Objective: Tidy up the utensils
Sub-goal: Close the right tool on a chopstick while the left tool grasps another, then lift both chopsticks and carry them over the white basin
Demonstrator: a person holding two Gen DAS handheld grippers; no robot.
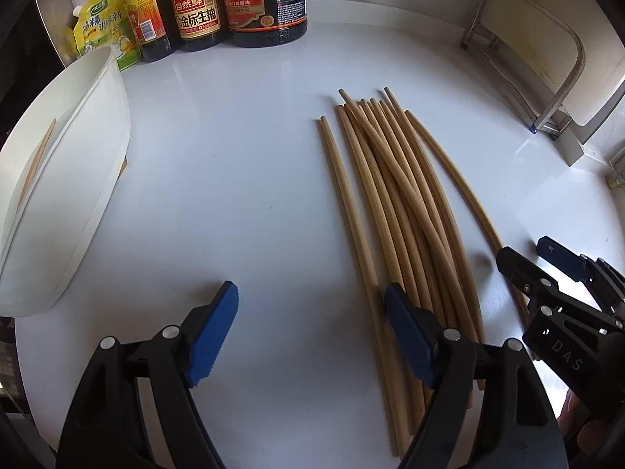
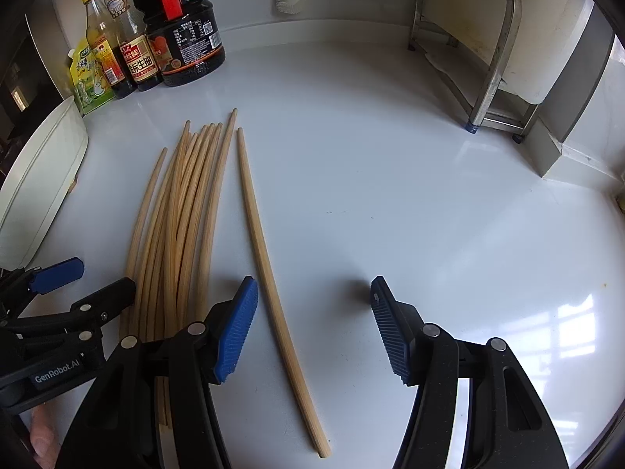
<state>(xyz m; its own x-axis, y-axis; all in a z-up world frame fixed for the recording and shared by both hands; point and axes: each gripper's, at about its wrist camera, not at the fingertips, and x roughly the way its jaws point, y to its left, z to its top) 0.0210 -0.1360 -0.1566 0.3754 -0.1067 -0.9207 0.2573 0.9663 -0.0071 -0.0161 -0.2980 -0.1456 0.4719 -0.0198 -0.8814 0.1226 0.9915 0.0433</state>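
We hold the left gripper (image 1: 310, 330) wide open and empty, low over the glossy white desk (image 1: 242, 164). Its right blue pad sits over the near ends of the bundle of tan wooden chopsticks (image 1: 394, 195), which fans out ahead and right of it; contact cannot be told. To its left stands a white oval plastic holder (image 1: 74, 179) with one chopstick inside (image 1: 37, 158).

We hold the right gripper (image 2: 314, 332) wide open too, gripping nothing. A single tan wooden chopstick (image 2: 269, 273) lies on the desk between its pads, nearer the left pad, apart from the bundle just left of that pad. The left gripper shows at the far left of this view.

Far ahead, dark sauce bottles (image 2: 179, 39) stand at the wall; ahead right, a steel rack (image 2: 492, 58).
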